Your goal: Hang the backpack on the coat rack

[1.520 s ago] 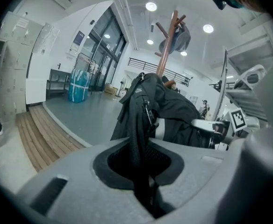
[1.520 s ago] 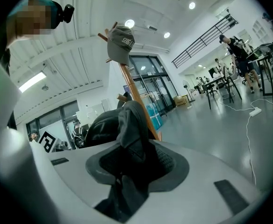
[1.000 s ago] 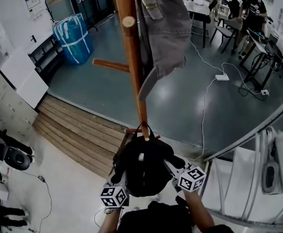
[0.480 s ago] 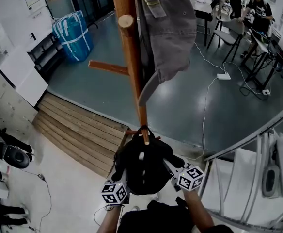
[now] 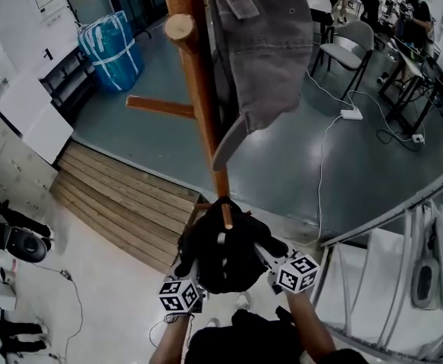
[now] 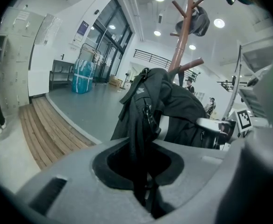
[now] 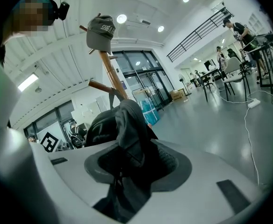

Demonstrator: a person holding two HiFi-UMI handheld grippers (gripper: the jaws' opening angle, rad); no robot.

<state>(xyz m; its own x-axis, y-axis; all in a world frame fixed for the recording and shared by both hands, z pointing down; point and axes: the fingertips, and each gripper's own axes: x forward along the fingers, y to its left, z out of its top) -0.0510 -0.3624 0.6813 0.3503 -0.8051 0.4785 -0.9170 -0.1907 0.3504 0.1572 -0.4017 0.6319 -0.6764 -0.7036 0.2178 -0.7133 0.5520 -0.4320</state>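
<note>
My left claw [image 5: 190, 273] was clamped tight on the backpack [image 5: 225, 250]. The backpack was up against a low peg of the coat rack [image 5: 199, 89], and I could not see inside it. My right claw [image 5: 270, 258] was opening, with backpack cloth between its jaws.

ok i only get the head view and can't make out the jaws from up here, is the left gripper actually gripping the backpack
observer: yes, the left gripper is shut on a fold of the black backpack.
operator: and the right one
observer: backpack fabric sits between the right gripper jaws, which are opening.
operator: where's that grey cap hooked, my view cuts the top off
observer: at the very top of the coat rack, among the upper pegs.
</note>
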